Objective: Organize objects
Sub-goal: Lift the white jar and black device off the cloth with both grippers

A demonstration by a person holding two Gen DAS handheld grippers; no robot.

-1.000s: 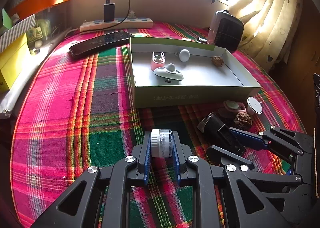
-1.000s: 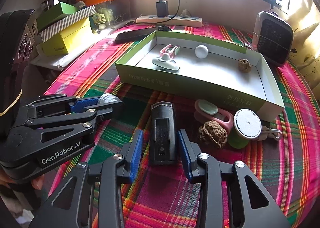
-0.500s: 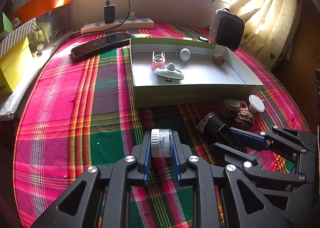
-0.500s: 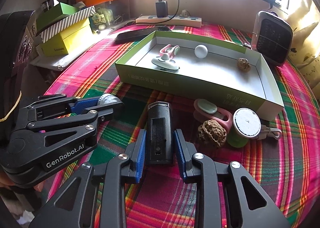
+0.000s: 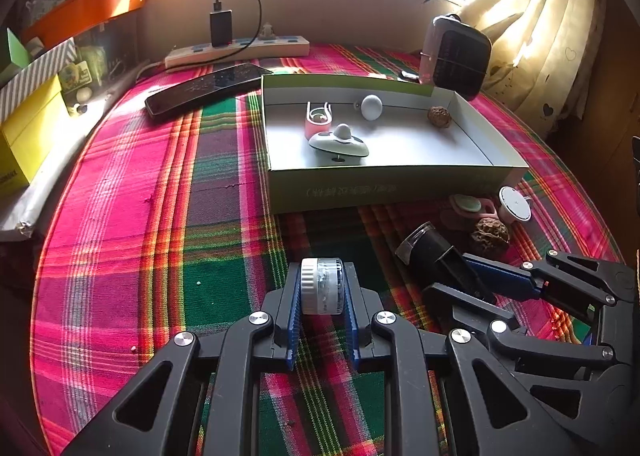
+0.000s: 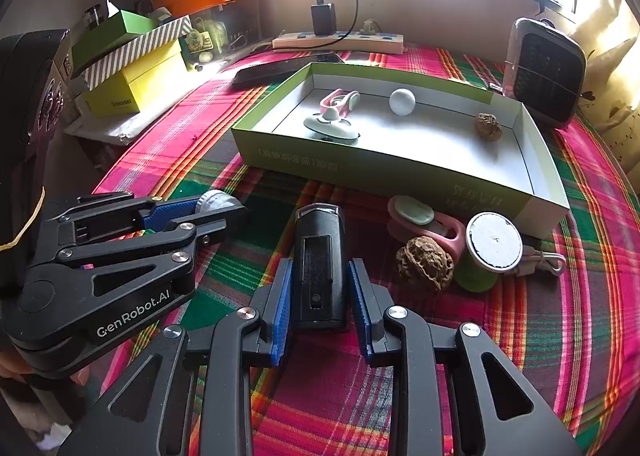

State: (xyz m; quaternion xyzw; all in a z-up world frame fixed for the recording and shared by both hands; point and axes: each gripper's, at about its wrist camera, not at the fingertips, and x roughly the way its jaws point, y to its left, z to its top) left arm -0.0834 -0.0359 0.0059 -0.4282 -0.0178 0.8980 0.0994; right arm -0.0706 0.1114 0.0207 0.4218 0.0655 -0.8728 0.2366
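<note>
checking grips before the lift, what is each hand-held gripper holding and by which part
Left hand-held gripper: small clear jar, by its cap and base ends. Right hand-held gripper: black flashlight, by its sides near the rear.

Two fisheye views, each looking forward and steeply down along a gripper's own fingers, close over the plaid bench [image 5: 168, 240]. Left wrist view from the left side, right wrist view from the right. Shared by both: the open box [image 5: 392, 191] [image 6: 384, 175], the power strip [image 5: 240, 51] [image 6: 340, 41], and each other's gripper.
</note>
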